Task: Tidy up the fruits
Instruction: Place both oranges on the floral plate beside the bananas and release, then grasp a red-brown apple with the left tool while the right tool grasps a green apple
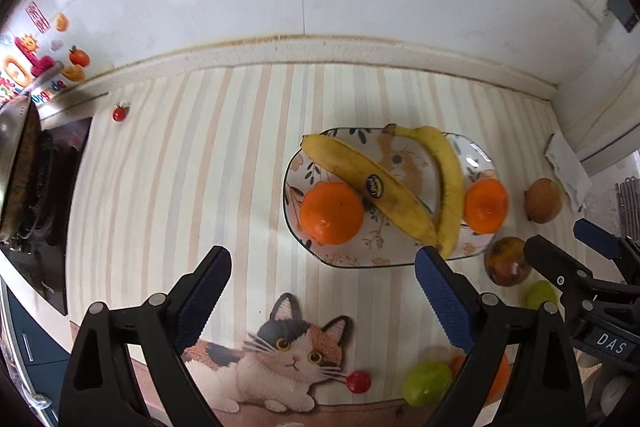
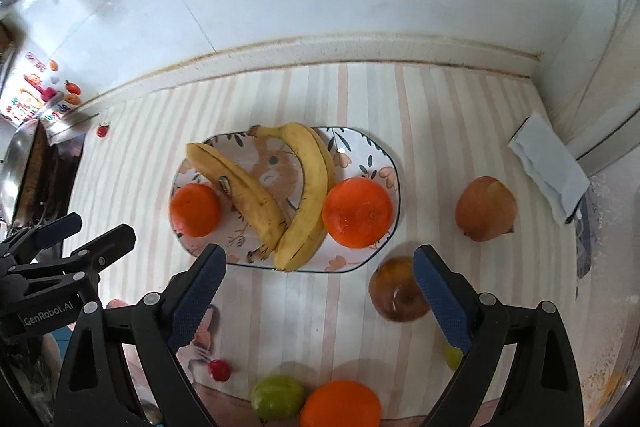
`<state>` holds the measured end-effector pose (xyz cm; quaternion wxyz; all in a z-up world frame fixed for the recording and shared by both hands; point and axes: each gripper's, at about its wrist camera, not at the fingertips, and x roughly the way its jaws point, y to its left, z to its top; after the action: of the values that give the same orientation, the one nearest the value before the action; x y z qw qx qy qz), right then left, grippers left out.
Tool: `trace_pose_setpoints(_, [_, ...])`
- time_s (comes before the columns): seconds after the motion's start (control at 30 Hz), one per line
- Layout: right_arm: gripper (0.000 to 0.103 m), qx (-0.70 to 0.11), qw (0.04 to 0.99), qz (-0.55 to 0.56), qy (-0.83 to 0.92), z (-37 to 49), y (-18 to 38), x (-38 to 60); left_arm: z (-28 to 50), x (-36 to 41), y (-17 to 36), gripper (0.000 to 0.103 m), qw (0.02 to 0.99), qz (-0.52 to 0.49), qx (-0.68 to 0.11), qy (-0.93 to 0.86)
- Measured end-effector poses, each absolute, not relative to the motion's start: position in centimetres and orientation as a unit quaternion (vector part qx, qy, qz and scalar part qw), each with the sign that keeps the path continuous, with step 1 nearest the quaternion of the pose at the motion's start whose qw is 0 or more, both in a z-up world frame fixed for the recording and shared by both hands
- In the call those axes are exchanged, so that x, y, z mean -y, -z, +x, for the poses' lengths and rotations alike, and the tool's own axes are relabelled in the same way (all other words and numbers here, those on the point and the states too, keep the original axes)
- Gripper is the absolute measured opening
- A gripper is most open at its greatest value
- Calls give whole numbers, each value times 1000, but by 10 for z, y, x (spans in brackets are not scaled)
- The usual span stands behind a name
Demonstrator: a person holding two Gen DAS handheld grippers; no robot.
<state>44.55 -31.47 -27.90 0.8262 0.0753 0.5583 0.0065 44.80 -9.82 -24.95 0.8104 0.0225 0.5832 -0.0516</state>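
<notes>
Two hand-held grippers hover over a striped countertop mat with a plate of fruit.

The left gripper (image 1: 323,269) and right gripper (image 2: 320,267) both have their jaws spread apart, gripping nothing. Loose near the mat's front edge lie a green fruit (image 2: 277,397) and an orange (image 2: 340,405). Mid-mat, the plate (image 2: 384,157) carries two bananas (image 2: 308,187) between two oranges (image 2: 357,213). Off its right edge sit two brownish fruits, possibly apples (image 2: 485,209).

striped cat mat (image 1: 200,163) | folded white cloth (image 2: 550,169) right | black stove (image 1: 52,211) left | wall stickers (image 1: 44,55)
</notes>
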Motion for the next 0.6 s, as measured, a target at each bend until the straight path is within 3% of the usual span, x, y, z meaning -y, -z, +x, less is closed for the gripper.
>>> trace_pose_setpoints(0.3, [97,-512,856,67,-10,404,227,308,415,102,207,94,833,19,-551,56])
trace_pose_setpoints(0.6, [97,-509,855,94,-29,377,219,304,395,100,192,94,836,18,-546,53])
